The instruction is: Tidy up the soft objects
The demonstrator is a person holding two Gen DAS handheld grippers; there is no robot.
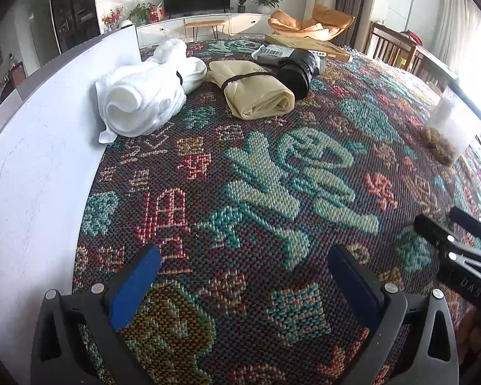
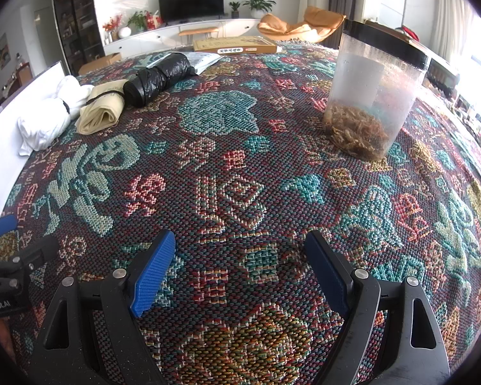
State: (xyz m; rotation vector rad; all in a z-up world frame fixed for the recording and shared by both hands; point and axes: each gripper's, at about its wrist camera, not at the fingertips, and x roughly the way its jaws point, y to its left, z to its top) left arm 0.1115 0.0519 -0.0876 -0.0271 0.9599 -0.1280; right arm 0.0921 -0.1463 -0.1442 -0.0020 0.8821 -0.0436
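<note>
Both grippers, left [image 1: 243,276] and right [image 2: 240,263], are hovering released over the tablecloth [image 2: 240,176]. White bundle [image 1: 144,102], beige roll [image 1: 256,93] and black roll [image 1: 296,72] are lying far left.

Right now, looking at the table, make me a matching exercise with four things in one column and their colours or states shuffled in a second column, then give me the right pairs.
Column one:
1. white bundle
2. cream roll
3. black roll
4. clear container

Column two:
A. tied with a dark band, lying between two other bundles
B. upright, with brownish stuff at the bottom
C. lying against the white board
D. crinkly, shiny plastic, beside a labelled packet

Pairs: 1-C, 2-A, 3-D, 4-B
</note>
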